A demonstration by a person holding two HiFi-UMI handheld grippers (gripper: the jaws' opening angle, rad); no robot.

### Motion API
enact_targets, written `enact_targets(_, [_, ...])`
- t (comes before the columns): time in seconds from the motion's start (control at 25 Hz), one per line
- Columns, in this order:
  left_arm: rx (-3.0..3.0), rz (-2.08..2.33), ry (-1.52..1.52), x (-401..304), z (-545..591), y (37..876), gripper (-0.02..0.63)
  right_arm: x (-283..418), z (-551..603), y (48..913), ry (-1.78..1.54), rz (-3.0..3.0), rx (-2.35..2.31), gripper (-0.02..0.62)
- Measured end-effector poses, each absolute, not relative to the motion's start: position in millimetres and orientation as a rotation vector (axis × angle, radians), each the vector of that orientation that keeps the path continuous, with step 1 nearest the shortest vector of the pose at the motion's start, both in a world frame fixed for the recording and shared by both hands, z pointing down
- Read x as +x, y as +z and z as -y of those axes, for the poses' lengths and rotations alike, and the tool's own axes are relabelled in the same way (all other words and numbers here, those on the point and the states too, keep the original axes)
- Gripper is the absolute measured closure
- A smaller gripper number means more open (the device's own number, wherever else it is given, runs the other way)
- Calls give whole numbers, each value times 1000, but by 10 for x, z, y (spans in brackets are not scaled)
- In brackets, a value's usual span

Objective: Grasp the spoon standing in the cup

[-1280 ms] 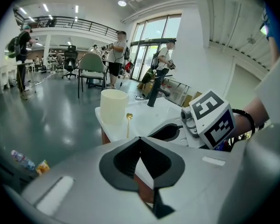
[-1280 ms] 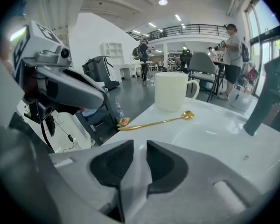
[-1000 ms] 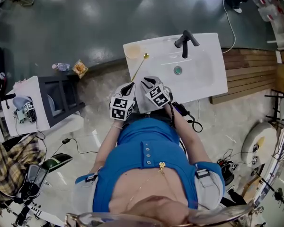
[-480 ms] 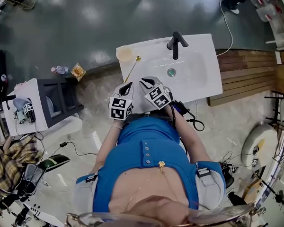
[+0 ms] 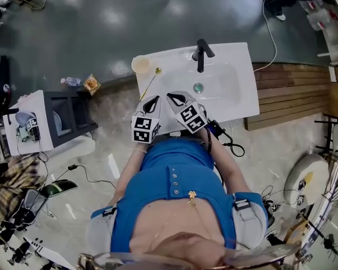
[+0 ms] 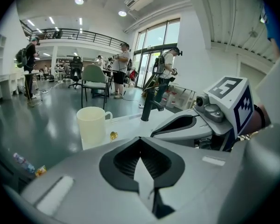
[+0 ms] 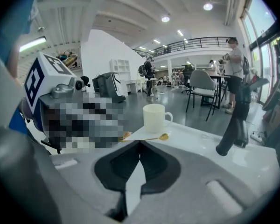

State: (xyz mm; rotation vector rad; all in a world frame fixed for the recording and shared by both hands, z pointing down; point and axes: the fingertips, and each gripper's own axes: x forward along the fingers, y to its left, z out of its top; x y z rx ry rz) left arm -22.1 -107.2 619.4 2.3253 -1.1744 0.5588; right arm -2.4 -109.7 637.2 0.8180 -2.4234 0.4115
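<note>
The spoon is not standing in the cup. It lies flat on the washbasin top, at the far left corner. Its gold bowl is just beside the cup, on the tap side, and its handle runs back towards the near left edge. The cup stands upright in that same corner with its handle turned towards the tap. The basin hollow with its drain lies to the right of both items. Left gripper: held at the near edge of the washbasin. Its tips point towards the handle end of the spoon, near it but clear of contact. In the left gripper view its jaws are closed tip to tip with nothing between them. The cup and the spoon bowl show beyond and to the left of the tips, and the rest of the spoon is hidden behind the gripper body. Right gripper: held alongside the left one at the same near edge, further from the spoon. In the right gripper view its jaws are likewise closed and hold nothing. The spoon lies crosswise just beyond the tips, the cup stands behind it, and the tap is off to the right.
</note>
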Motion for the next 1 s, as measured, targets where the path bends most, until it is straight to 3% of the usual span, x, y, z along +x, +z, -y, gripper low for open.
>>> enact_targets(1.0, [2464,1249,412,455,1073,5397,606,603,1099,5463,257,2614,878,592])
